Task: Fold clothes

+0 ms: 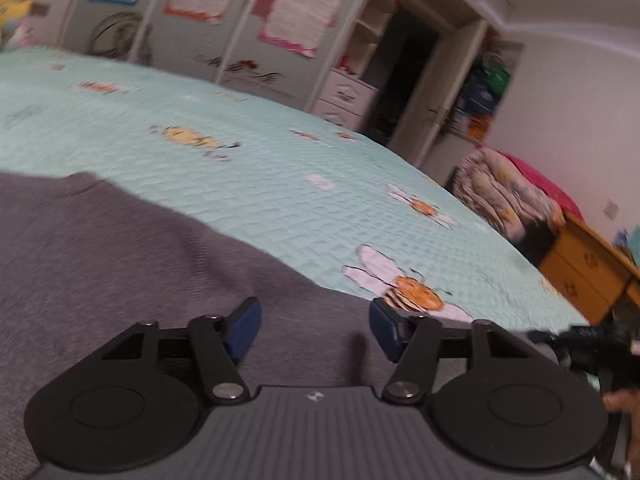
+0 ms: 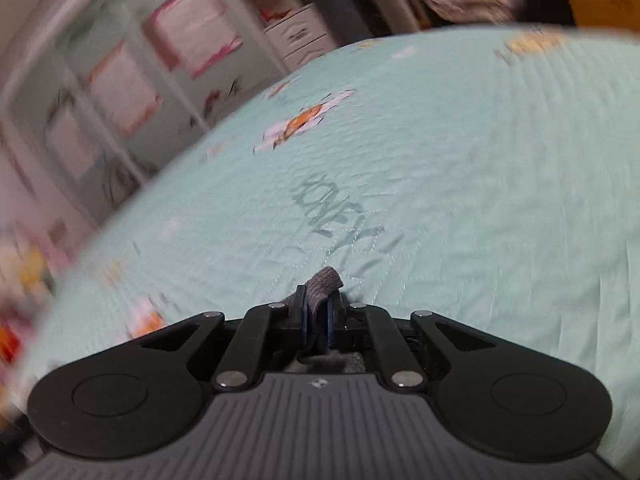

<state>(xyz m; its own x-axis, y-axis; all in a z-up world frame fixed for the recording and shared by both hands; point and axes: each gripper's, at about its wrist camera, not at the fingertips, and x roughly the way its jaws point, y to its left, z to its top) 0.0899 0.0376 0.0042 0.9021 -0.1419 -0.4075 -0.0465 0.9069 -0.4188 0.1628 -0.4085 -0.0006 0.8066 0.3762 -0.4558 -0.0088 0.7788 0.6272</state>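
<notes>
A grey knitted garment (image 1: 132, 264) lies spread on the mint-green quilted bedspread (image 1: 248, 184), filling the lower left of the left wrist view. My left gripper (image 1: 315, 330) hovers low over its right edge, open, with only cloth below the blue pads (image 1: 243, 330). In the right wrist view my right gripper (image 2: 318, 320) is shut on a bunched tip of the grey garment (image 2: 323, 283), which sticks out past the pads above the bedspread (image 2: 460, 184). The rest of the garment is hidden under that gripper.
White wardrobe doors with posters (image 1: 224, 12) and a drawer unit (image 1: 344, 96) stand behind the bed. A folded patterned quilt (image 1: 504, 192) and a wooden cabinet (image 1: 588, 268) sit past the bed's right edge. The other gripper and a hand (image 1: 600, 356) show at right.
</notes>
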